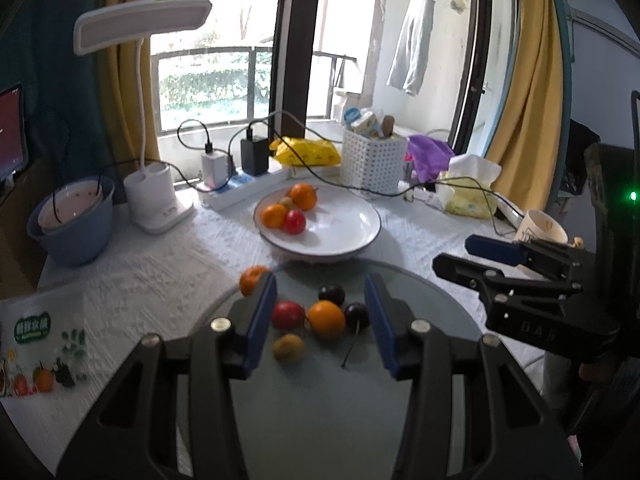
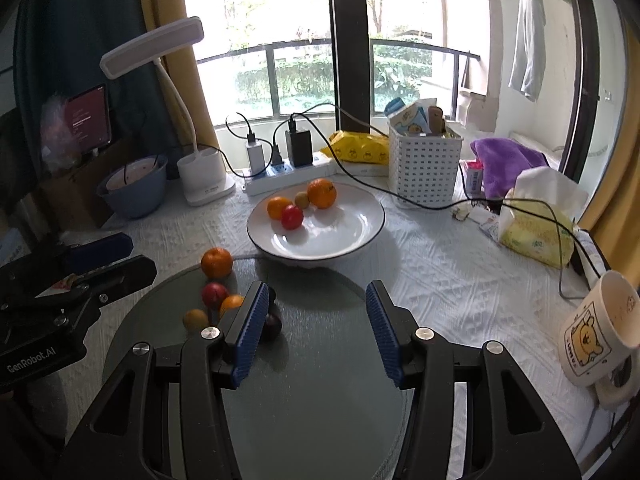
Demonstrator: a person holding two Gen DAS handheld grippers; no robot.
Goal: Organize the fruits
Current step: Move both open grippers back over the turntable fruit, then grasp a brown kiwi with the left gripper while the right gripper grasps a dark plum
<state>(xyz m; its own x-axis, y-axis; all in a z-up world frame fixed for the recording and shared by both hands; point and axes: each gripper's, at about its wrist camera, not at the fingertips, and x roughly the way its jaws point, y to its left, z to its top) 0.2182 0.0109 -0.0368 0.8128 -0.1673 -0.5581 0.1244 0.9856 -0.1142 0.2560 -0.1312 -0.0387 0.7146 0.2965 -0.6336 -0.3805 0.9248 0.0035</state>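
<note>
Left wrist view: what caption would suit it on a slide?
Open left gripper hovers over loose fruit on a glass disc, before a white plate holding four fruits.

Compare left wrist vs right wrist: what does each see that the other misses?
Left wrist only: the printed fruit card at the table's near-left edge, and the right gripper seen from the side.

Right wrist only: the whole bear mug (the left view catches just its rim), and the left gripper seen from the side, marked GenRobot.AI.

Both: the white plate holding four fruits, the loose fruits on the round glass disc, desk lamp, blue bowl, power strip, white basket and tissue pack.
</note>
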